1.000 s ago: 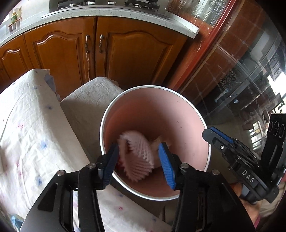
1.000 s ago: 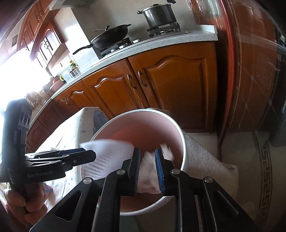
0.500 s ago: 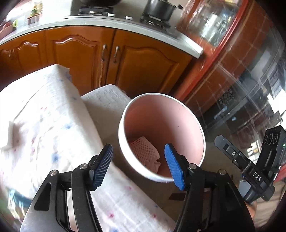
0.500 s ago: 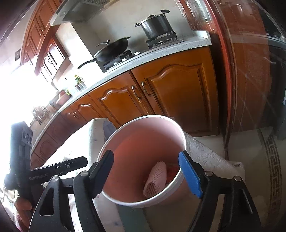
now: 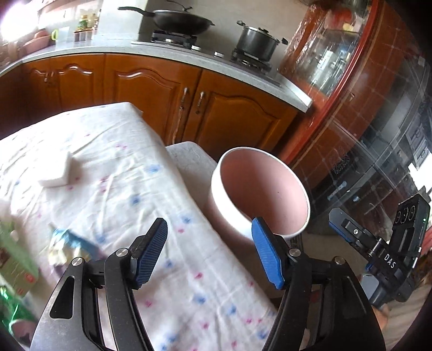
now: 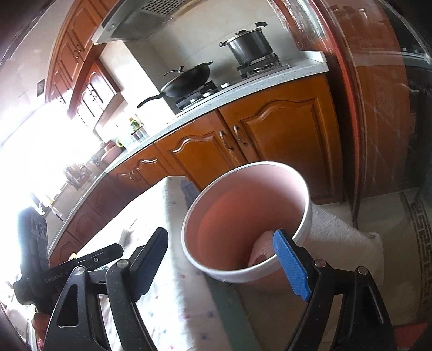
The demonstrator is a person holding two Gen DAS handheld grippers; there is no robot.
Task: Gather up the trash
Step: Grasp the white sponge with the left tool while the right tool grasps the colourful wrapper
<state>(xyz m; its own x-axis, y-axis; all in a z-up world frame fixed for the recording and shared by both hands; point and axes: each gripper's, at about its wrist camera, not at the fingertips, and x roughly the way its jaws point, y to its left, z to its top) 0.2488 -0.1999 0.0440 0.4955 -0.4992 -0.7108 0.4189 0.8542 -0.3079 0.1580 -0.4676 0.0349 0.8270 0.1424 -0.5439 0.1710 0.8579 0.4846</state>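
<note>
A pink bin with a white rim (image 5: pixel 229 205) stands beside the table; in the right wrist view (image 6: pixel 302 224) a pink foam net (image 6: pixel 263 248) lies inside it. My left gripper (image 5: pixel 209 251) is open and empty above the table's edge, just left of the bin. My right gripper (image 6: pixel 224 259) is open and empty, in front of the bin's near rim. On the tablecloth lie a white block (image 5: pixel 58 172), a crumpled blue and white wrapper (image 5: pixel 67 245) and a green carton (image 5: pixel 14 259).
The table has a white flowered cloth (image 5: pixel 129 189). The bin rests on a grey cushioned seat (image 5: pixel 189 162). Wooden cabinets (image 5: pixel 151 91) and a counter with a wok (image 5: pixel 178 20) and a pot (image 5: pixel 255 40) stand behind. A glass cabinet (image 5: pixel 364 113) is at the right.
Both grippers let their foam nets drop into the bin, opened wide and drew back and upward. The left view swung left over the table.
</note>
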